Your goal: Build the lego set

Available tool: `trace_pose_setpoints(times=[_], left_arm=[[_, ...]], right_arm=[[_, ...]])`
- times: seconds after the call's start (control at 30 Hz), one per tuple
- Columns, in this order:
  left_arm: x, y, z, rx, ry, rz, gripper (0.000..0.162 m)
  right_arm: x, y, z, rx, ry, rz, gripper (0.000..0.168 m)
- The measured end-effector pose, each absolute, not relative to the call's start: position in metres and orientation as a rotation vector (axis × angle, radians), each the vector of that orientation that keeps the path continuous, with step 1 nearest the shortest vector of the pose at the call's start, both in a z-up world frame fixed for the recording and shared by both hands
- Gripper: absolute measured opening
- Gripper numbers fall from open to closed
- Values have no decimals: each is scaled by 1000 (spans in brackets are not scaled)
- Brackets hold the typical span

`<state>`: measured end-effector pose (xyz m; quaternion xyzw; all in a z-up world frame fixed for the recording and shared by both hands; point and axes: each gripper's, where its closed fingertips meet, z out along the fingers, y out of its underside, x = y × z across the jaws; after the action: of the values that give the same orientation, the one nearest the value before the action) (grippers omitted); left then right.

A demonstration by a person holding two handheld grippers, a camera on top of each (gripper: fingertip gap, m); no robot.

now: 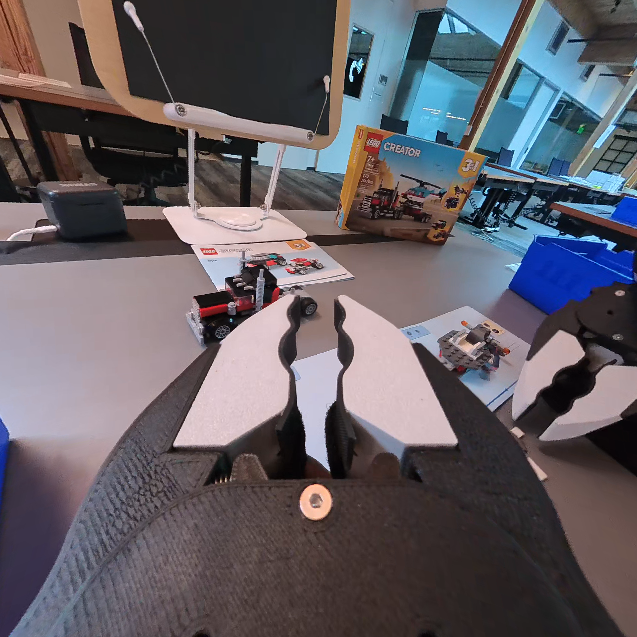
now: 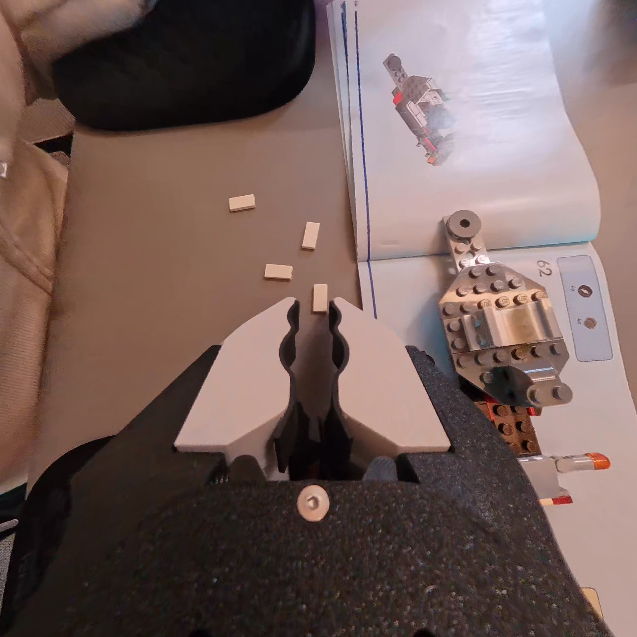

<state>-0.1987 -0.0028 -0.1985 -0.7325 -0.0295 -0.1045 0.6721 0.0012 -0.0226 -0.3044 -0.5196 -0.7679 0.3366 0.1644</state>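
Left wrist view: left gripper hovers spread and empty, truck beyond it, model on the booklet. Right wrist view: right gripper spread around a white tile; centre it, then close gently

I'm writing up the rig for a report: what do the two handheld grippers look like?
Both look alike. The left gripper and the right gripper each have two pale grey fingers with flat tops, tapering to a point, their black inner edges wavy. The fingers sit in a rough-textured black printed body with a silver hex screw at its centre. No cables or sleeves show.
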Motion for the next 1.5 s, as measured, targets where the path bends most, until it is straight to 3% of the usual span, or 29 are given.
trace_pose_setpoints(times=[0.67,1.13,1.5], left_arm=[[-193,3,-222,-1796,65,-99,16],[-211,-2,-210,-1728,-57,-62,15],[-175,4,-221,-1815,181,-110,21]], right_arm=[[1,-24,-312,-1475,-2224,869,8],[19,16,-269,-1432,-2228,637,8],[26,38,-262,-1441,-2191,558,8]])
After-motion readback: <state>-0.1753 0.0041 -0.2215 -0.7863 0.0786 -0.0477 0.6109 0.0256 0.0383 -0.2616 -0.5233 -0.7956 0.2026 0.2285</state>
